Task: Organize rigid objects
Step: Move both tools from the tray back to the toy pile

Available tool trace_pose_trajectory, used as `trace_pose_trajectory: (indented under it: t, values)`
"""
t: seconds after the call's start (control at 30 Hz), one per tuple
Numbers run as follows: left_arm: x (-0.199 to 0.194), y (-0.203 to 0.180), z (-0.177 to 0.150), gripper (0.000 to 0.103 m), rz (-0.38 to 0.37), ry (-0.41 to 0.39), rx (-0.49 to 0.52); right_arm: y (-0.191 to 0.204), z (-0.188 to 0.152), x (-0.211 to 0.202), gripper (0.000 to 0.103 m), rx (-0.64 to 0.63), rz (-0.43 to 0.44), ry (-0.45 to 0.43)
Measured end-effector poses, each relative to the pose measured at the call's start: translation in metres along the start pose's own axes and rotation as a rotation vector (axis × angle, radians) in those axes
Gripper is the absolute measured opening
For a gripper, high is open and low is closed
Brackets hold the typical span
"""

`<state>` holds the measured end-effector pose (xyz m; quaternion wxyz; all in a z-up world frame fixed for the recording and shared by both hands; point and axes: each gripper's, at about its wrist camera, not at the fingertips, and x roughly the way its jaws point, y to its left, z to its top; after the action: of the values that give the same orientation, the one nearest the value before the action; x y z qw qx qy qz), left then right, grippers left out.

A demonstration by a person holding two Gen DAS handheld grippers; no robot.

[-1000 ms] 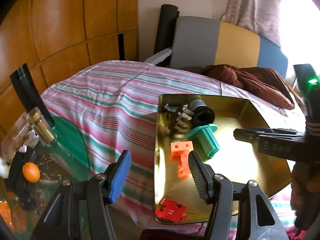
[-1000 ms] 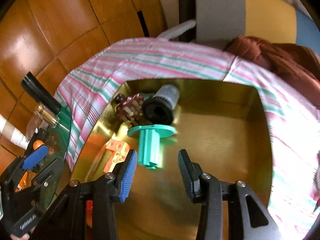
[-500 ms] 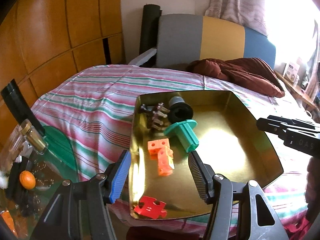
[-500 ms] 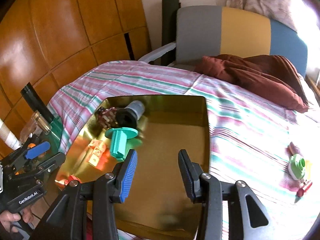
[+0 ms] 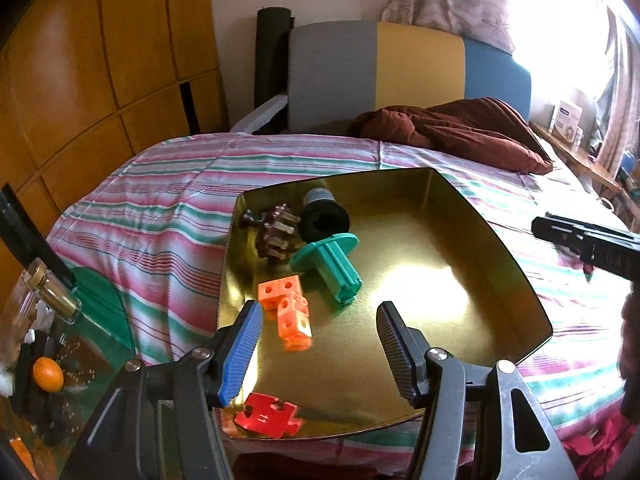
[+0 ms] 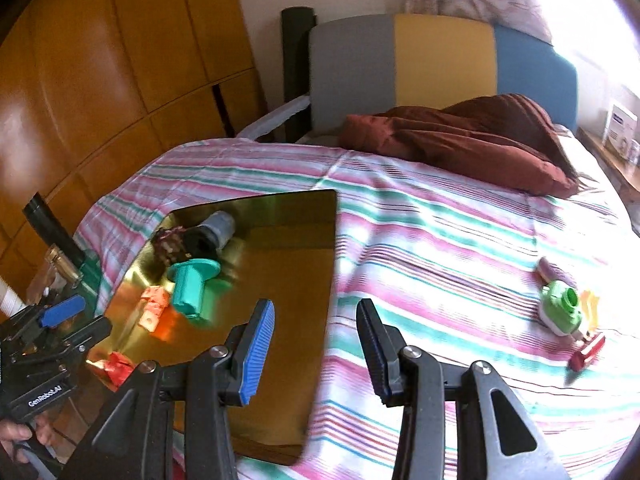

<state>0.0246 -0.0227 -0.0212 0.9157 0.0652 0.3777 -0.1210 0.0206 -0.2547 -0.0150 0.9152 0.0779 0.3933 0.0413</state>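
Observation:
A gold metal tray (image 5: 460,272) (image 6: 288,272) lies on the striped bed. In it rest a teal flanged spool (image 5: 332,268) (image 6: 192,284), orange hole-blocks (image 5: 288,312) (image 6: 154,306), a red puzzle piece (image 5: 268,420) (image 6: 116,366), a dark brown pegged part (image 5: 276,232) and a black-grey cylinder (image 5: 324,216). My left gripper (image 5: 318,344) hovers open over the tray's near edge, nothing between its fingers. My right gripper (image 6: 314,352) is open and empty above the tray's right edge. Small toys lie on the sheet at right: a green one (image 6: 560,308) and a red one (image 6: 586,354).
A brown pillow (image 6: 460,140) and a grey-yellow-blue headboard (image 6: 440,64) sit at the far end. Wooden panels (image 6: 100,80) line the left. A glass side table (image 5: 80,340) holds a bottle (image 5: 48,288) and an orange (image 5: 48,374). A hand (image 6: 20,436) grips the left tool.
My right gripper has swung right, off the tray's middle to its right edge, bringing the toys on the sheet into view. My left gripper shifted so the tray sits more central.

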Motion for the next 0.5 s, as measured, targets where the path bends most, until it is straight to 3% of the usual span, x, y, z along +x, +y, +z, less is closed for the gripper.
trace_pose_trajectory:
  t: [0.23,0.5]
  values:
    - [0.003,-0.014,0.002,0.060,-0.023,0.008,0.033,-0.054,0.002,-0.016,0.043,0.073,-0.074,-0.017]
    - [0.006,-0.030,0.006,0.069,-0.036,0.011,0.063,-0.137,-0.002,-0.040,0.043,0.211,-0.190,-0.059]
